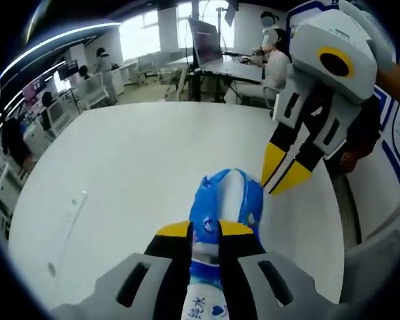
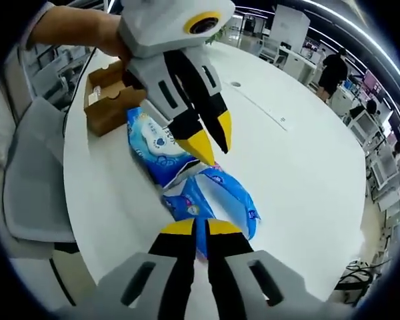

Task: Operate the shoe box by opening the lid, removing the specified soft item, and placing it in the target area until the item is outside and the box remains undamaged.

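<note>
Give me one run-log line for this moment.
left gripper: shut on blue soft pack | right gripper: shut, at pack's other end | pack: on white table, outside cardboard box

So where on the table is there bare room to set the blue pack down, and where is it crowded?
Bare white table stretches ahead and to the left of the blue soft pack, out to the far edge. In the right gripper view, the stretch to the right of the pack toward the round port is free too. It is crowded between the cardboard box and both grippers, left and right.

blue soft pack (image 2: pixel 187 175) | lying flat, table | brown shoe box (image 2: pixel 109 100) | beside it, open
</note>
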`<state>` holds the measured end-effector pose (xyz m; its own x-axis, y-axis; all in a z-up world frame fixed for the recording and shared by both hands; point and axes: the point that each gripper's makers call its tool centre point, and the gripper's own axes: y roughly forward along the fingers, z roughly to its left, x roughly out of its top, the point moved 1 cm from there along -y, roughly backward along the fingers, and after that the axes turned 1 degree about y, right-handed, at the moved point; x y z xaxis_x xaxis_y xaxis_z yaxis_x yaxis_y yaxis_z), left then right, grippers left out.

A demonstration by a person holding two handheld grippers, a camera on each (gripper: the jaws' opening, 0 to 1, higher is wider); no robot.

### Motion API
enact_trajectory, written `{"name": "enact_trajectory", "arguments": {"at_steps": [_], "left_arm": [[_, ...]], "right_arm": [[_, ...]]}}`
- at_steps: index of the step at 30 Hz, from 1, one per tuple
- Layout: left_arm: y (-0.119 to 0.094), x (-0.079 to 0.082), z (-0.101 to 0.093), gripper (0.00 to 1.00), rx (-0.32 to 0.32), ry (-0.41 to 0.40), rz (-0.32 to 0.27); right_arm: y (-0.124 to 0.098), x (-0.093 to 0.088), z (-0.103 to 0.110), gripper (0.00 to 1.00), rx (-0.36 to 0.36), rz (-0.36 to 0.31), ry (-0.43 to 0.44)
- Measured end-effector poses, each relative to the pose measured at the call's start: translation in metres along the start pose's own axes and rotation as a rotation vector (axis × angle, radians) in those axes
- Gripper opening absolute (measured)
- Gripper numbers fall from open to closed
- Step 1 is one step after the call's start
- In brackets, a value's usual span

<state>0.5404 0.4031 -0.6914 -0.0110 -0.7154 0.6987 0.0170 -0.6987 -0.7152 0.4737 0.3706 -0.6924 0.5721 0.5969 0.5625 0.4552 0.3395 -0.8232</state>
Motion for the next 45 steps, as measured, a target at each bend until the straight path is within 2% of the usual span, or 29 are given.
{"name": "enact_trajectory", "arguments": {"at_steps": [10, 29, 33, 37, 39, 45], "left_arm": [[-0.041, -0.006, -0.009, 0.15, 0.021, -0.006, -0.013], [-0.128, -0.054, -0.012, 0.21, 0.137, -0.117, -0.044], [-0.150, -0.062, -0.014, 0.27, 0.167, -0.150, -0.055], [-0.173, -0.068, -0.017, 0.28, 0.195, -0.191, -0.082], [-0.182, -0.073, -0.019, 0.32, 0.207, -0.209, -0.092], [-0.206, -0.092, -0.023, 0.39, 0.244, -0.226, -0.091]], "right_arm": [[-0.017, 0.026, 0.013, 0.08, -0.018, -0.026, -0.028], [-0.023, 0.074, 0.058, 0.17, 0.044, -0.066, -0.107], [-0.021, 0.085, 0.070, 0.20, 0.075, -0.081, -0.123], [-0.018, 0.095, 0.082, 0.22, 0.113, -0.083, -0.155], [-0.017, 0.100, 0.086, 0.23, 0.121, -0.080, -0.174], [-0.017, 0.115, 0.097, 0.26, 0.143, -0.094, -0.197]]}}
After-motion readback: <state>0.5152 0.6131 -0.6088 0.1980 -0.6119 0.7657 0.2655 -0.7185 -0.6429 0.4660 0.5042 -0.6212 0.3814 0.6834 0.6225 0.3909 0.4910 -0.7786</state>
